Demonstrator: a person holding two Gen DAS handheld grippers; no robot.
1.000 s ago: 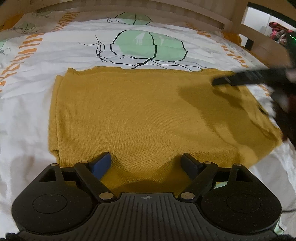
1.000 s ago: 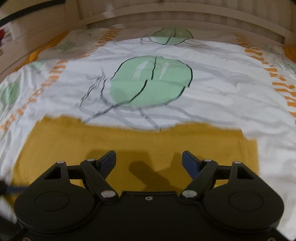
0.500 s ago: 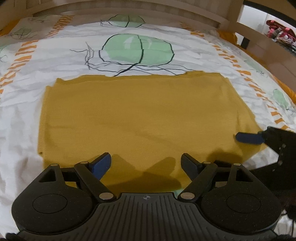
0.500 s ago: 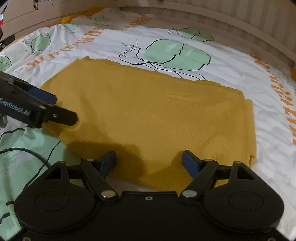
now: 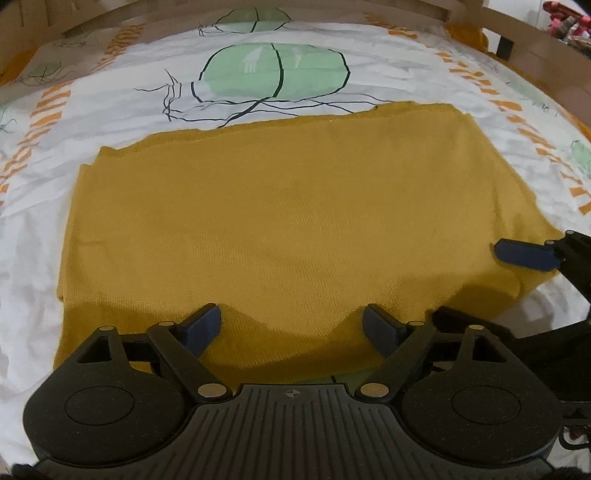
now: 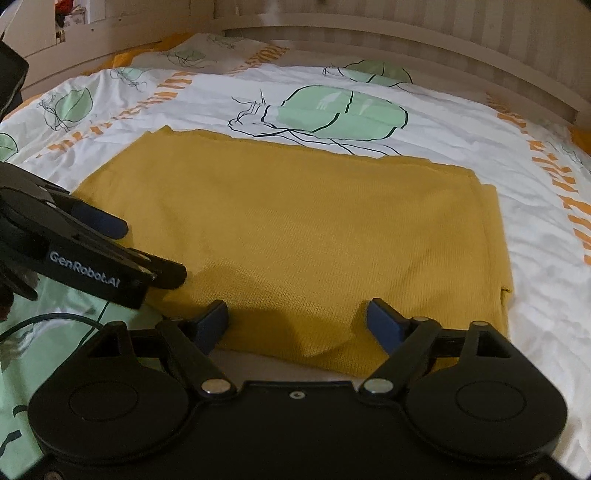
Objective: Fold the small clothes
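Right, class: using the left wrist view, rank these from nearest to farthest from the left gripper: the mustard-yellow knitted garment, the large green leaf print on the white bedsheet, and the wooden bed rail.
1. Mustard-yellow knitted garment, directly beneath the open left gripper.
2. Large green leaf print, beyond the garment's far edge.
3. Wooden bed rail, at the far top right.

A white bedsheet (image 5: 110, 122) covers the bed, wrinkled, printed with large green leaves (image 5: 273, 70) outlined in black and bands of orange dashes (image 5: 480, 70). Beyond the sheet's far edge runs a pale wooden slatted headboard (image 6: 406, 33). A wooden rail (image 5: 535, 40) borders the sheet on one side. A thin black cable (image 6: 48, 319) lies on the sheet's near corner, across a green leaf.
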